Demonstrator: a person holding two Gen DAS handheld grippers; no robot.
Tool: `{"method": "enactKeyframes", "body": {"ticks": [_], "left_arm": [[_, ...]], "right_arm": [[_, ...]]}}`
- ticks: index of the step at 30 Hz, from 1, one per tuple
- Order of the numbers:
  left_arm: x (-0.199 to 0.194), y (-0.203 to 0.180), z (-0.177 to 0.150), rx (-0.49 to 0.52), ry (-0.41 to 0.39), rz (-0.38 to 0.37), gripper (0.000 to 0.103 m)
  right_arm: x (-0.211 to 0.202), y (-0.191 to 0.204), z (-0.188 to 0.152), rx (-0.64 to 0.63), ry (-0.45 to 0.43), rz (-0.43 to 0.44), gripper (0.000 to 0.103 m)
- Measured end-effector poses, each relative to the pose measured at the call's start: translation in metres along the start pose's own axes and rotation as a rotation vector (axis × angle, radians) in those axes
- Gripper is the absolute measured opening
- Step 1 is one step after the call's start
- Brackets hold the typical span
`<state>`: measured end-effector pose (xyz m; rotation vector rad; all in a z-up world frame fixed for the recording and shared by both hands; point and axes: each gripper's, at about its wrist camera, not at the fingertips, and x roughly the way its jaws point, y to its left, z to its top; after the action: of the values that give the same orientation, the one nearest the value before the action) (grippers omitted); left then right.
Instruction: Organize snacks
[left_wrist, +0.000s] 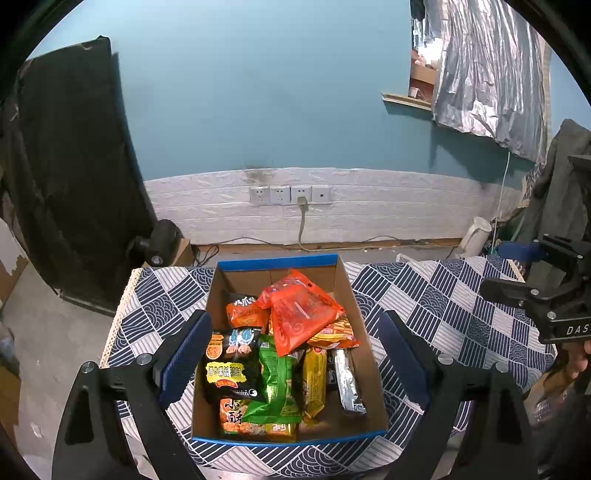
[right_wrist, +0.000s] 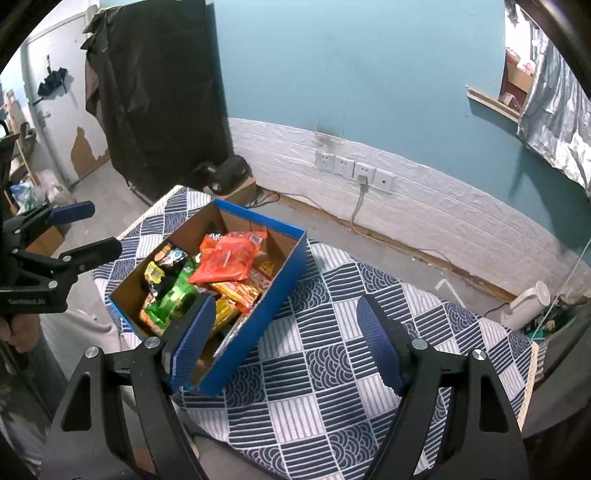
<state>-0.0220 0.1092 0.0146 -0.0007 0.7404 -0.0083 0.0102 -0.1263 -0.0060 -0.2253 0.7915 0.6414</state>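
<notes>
Blue-padded fingers (left_wrist: 184, 354) of the left gripper (left_wrist: 295, 354) stand spread wide and hold nothing, hovering just above a cardboard box (left_wrist: 280, 264) with blue outer walls that sits on a surface draped in a navy-and-white patterned cloth (left_wrist: 436, 306). Inside the box, from left to right, lie a black snack packet (left_wrist: 231, 363), an orange packet (left_wrist: 245, 314) behind it, a green packet (left_wrist: 277, 384), a large red-orange packet (left_wrist: 301, 314) resting on top of the pile, a yellow packet (left_wrist: 314, 380) and a silver foil packet (left_wrist: 347, 382) against the right wall. At the right edge of that view the right gripper (left_wrist: 517, 291) hangs above the cloth, beside the box. From the right wrist camera, the left gripper (right_wrist: 83, 230) appears at far left with its fingers apart, the box (right_wrist: 273, 291) stands left of centre on the cloth (right_wrist: 332, 369), and the right gripper (right_wrist: 286, 347) is likewise spread and empty, its left pad in front of the box's near end and its right pad over bare cloth. Behind, a row of wall sockets (right_wrist: 354, 171) lines the white lower wall.
</notes>
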Motion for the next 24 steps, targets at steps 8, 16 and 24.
{"method": "enactKeyframes", "body": {"ticks": [8, 16, 24], "left_arm": [[0.0012, -0.0015, -0.0009, 0.006, 0.008, -0.003, 0.093], [0.0020, -0.0022, -0.0015, 0.019, 0.011, 0.006, 0.093], [0.0043, 0.0001, -0.0035, 0.022, 0.028, 0.024, 0.093]], "right_arm": [[-0.0001, -0.0001, 0.0001, -0.001, 0.000, -0.001, 0.079], [-0.0001, -0.0005, -0.0002, 0.000, 0.001, -0.001, 0.079], [-0.0010, -0.0003, -0.0014, 0.000, 0.005, -0.003, 0.079]]}}
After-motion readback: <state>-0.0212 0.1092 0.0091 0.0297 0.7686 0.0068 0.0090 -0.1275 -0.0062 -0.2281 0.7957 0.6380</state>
